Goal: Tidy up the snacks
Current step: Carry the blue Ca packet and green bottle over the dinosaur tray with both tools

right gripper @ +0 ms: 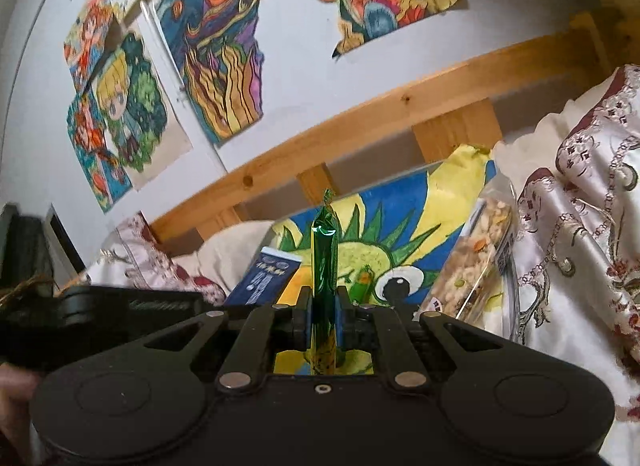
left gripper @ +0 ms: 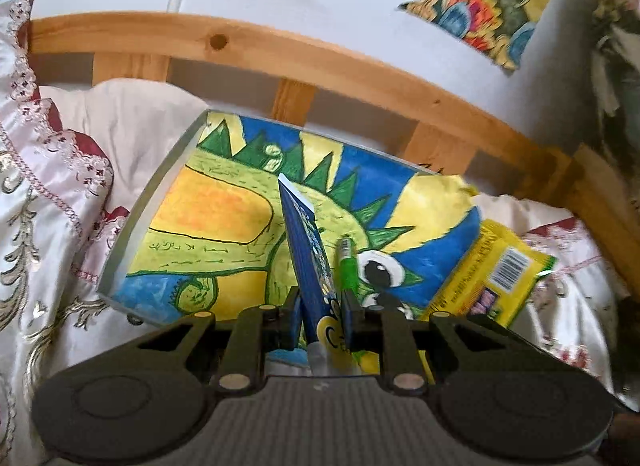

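Observation:
My left gripper (left gripper: 322, 306) is shut on a blue snack packet (left gripper: 308, 250), held edge-up above a painted board with a green dragon (left gripper: 208, 221). That packet also shows in the right wrist view (right gripper: 262, 276). My right gripper (right gripper: 323, 306) is shut on a shiny green snack stick (right gripper: 325, 262), standing upright over the same board (right gripper: 404, 205). A small light-green wrapped snack (left gripper: 346, 262) lies on the board by the dragon's eye; it also shows in the right wrist view (right gripper: 362, 280). A yellow packet with a barcode (left gripper: 492, 274) lies at the board's right edge.
A clear bag of nuts and seeds (right gripper: 476, 258) leans at the board's right side. The board rests on a bed with embroidered white and maroon covers (left gripper: 52, 193). A wooden bed rail (left gripper: 248, 45) runs behind. Drawings hang on the white wall (right gripper: 216, 57).

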